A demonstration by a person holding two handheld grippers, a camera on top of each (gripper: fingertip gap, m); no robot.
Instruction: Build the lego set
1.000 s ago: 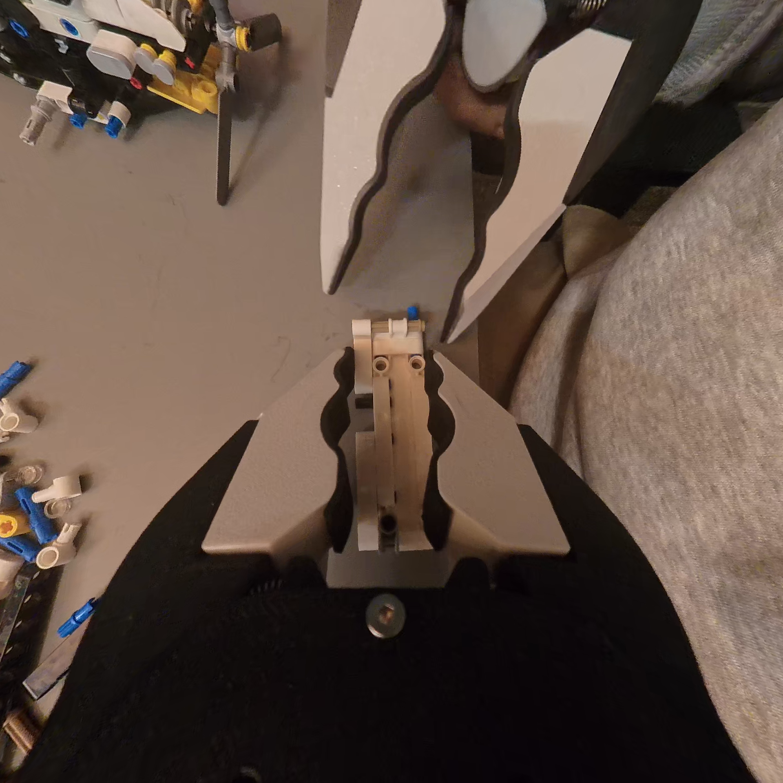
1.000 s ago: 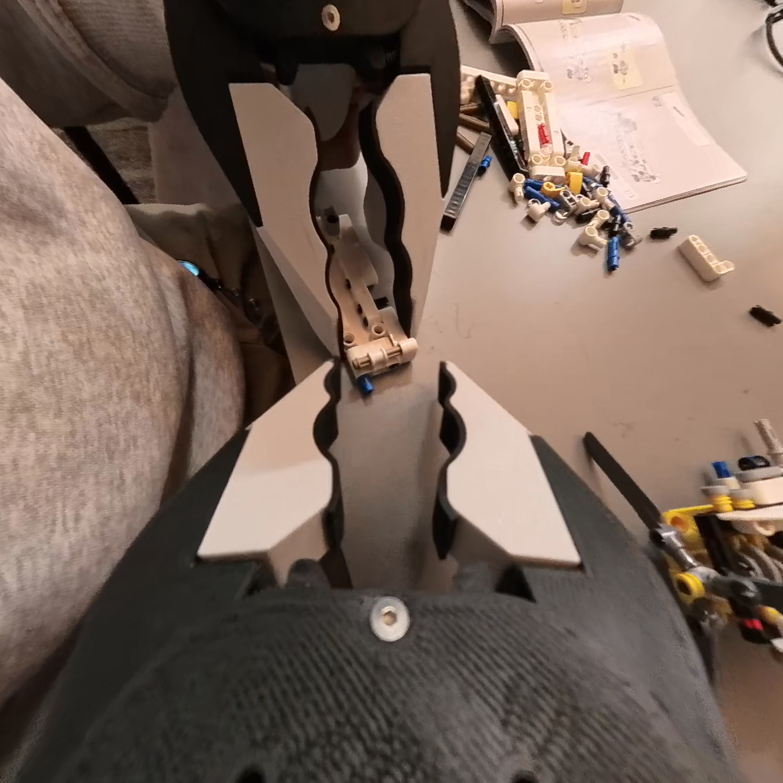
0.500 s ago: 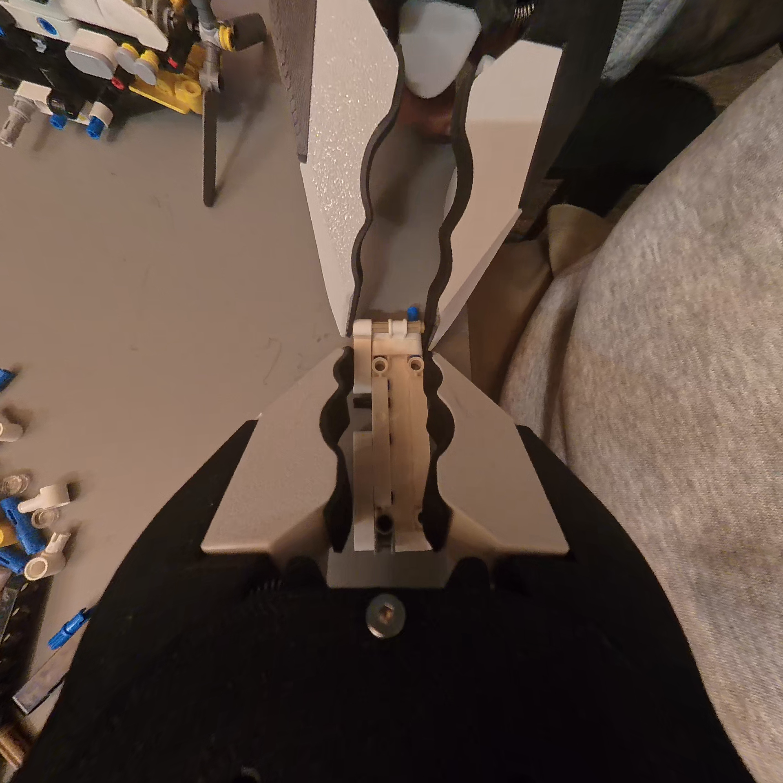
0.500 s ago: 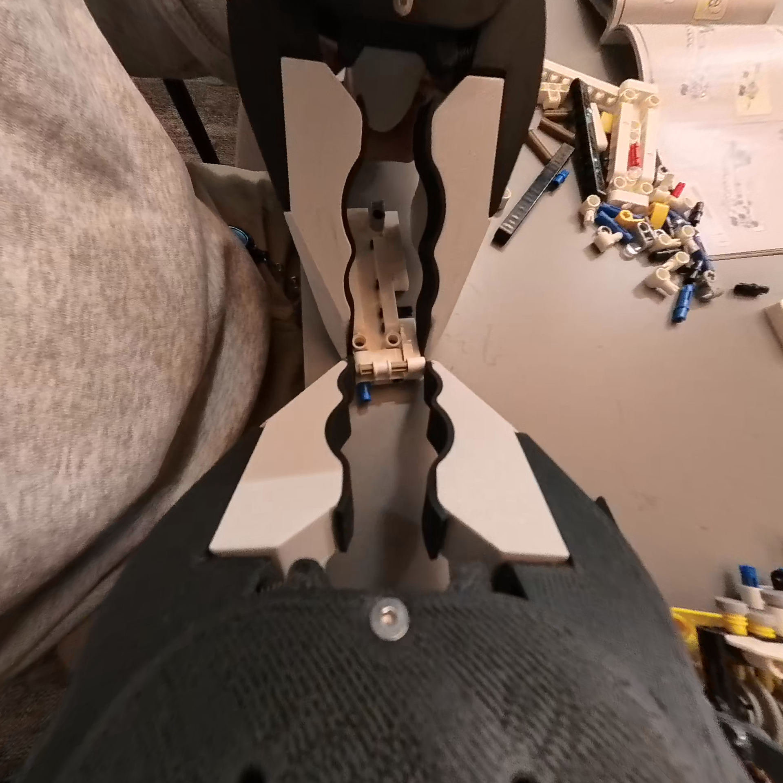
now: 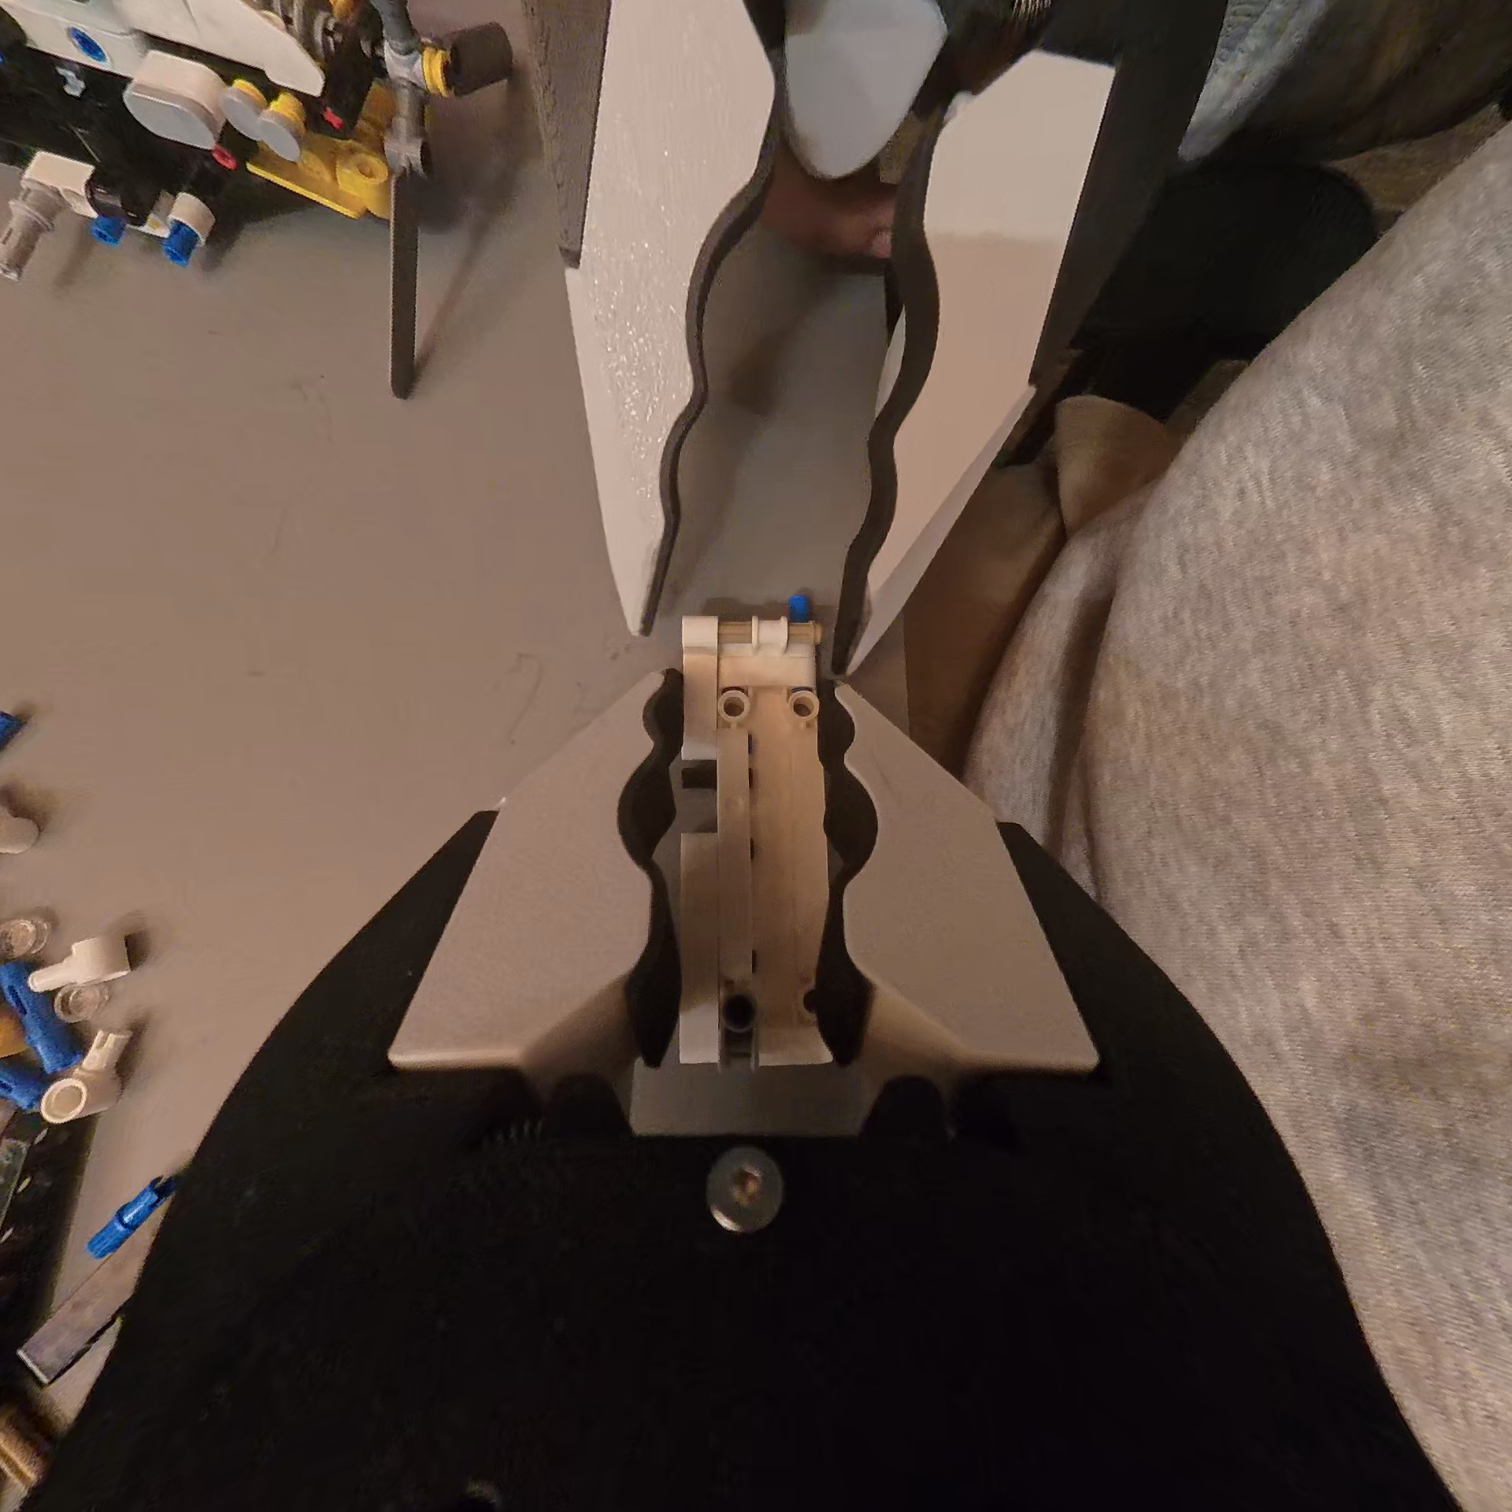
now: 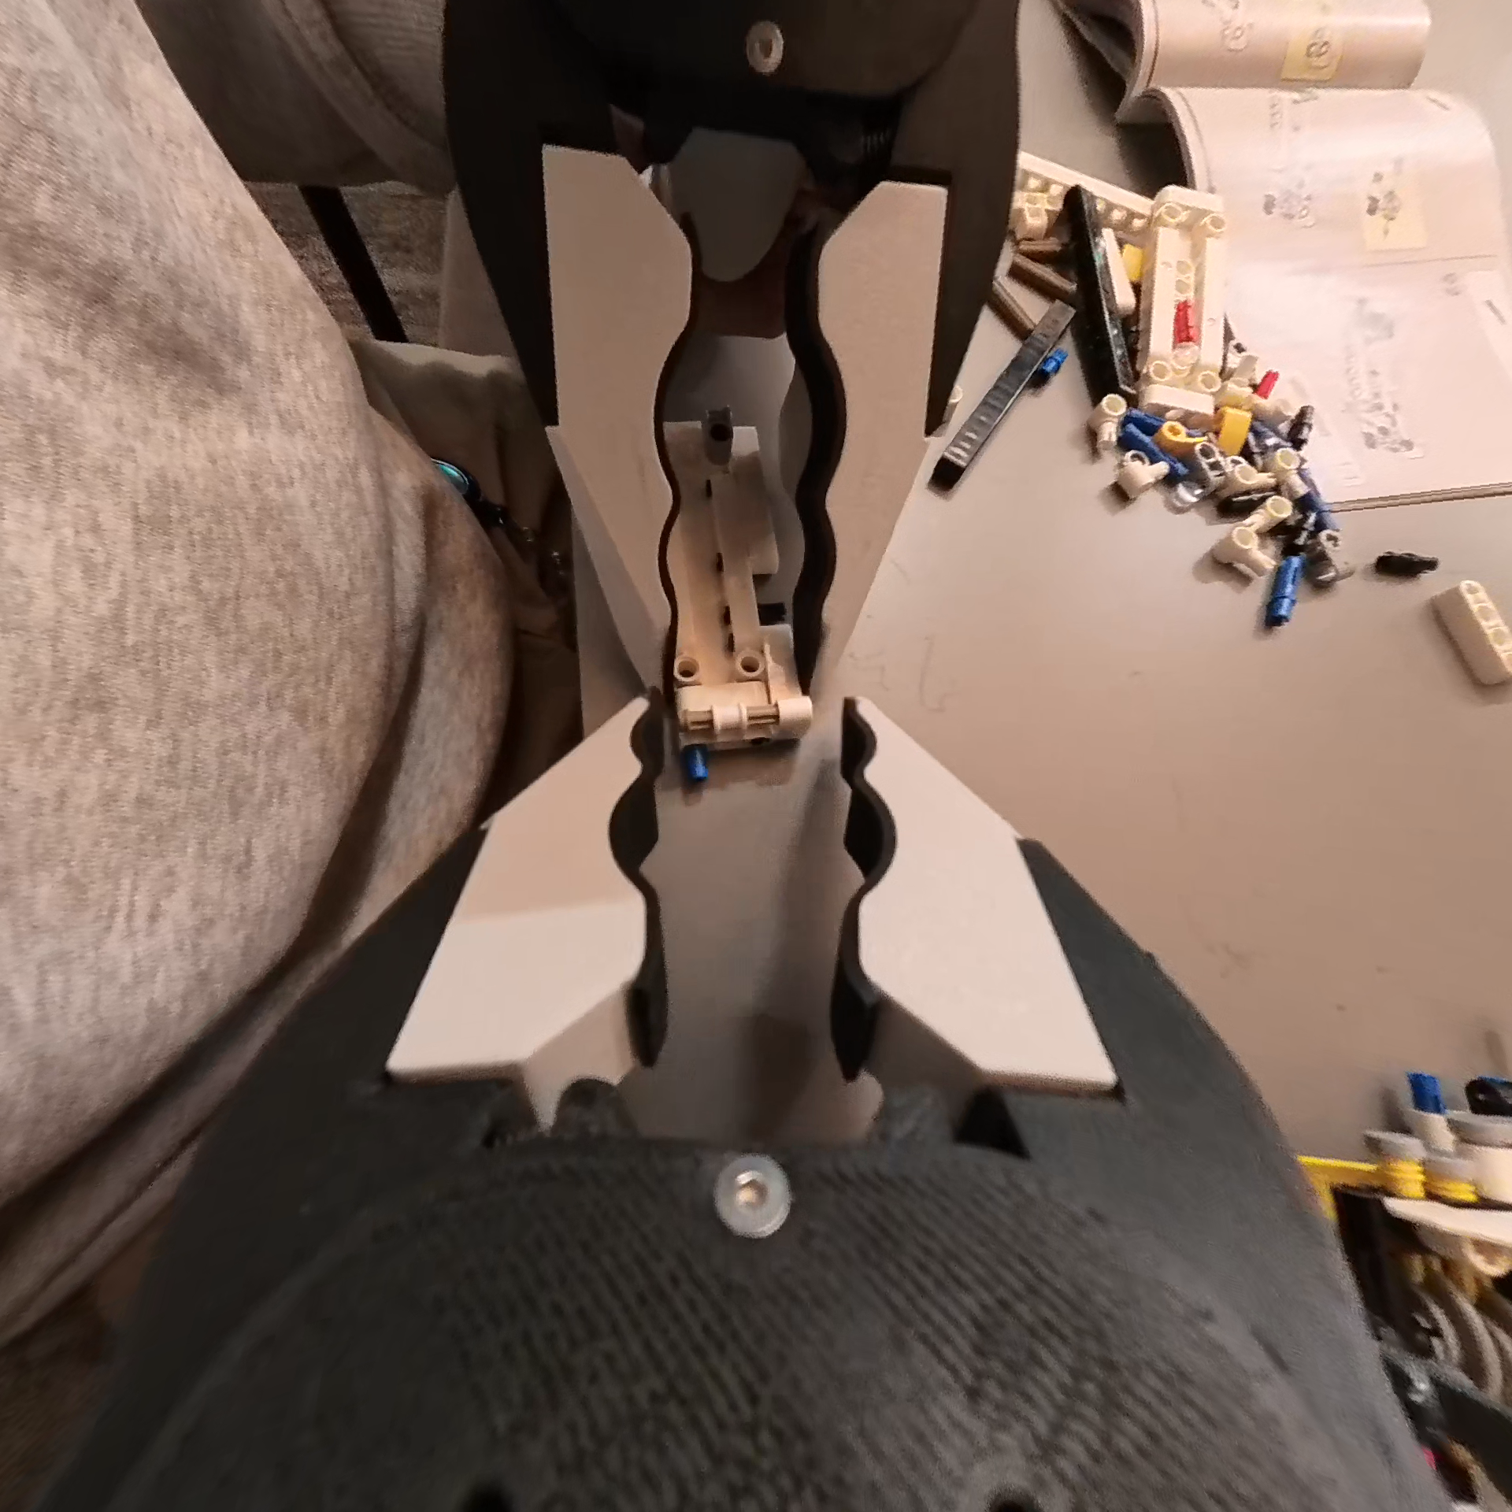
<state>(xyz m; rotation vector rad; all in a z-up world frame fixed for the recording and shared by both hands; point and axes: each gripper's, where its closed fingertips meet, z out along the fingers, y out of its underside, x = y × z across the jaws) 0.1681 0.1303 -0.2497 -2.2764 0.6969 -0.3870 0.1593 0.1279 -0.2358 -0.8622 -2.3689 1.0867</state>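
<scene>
The cream-white Technic sub-assembly is sitting lengthwise between the left gripper's fingers, which are pinching it firmly along both flanks, just above the grey tabletop at the person's lap edge. Its front end, a cross-bar of tan and white connectors with a small blue pin poking out, is jutting past the fingertips toward the right gripper, which is facing it nose to nose, jaws parted wider than the piece and gripping nothing. To my eye this is a hand-over or a regrip, and the next move is asking the right gripper to slide forward, straddle that cross-bar squarely and squeeze without knocking the blue pin. The beams are looking smooth, hard and glossy, holed along their sides; the fingers are showing matte pale plates lined with wavy black rubbery pads. Further out, the yellow-and-black partly built model is waiting, loose pins and connectors are lying scattered, and an open instruction booklet is curling nearby.
</scene>
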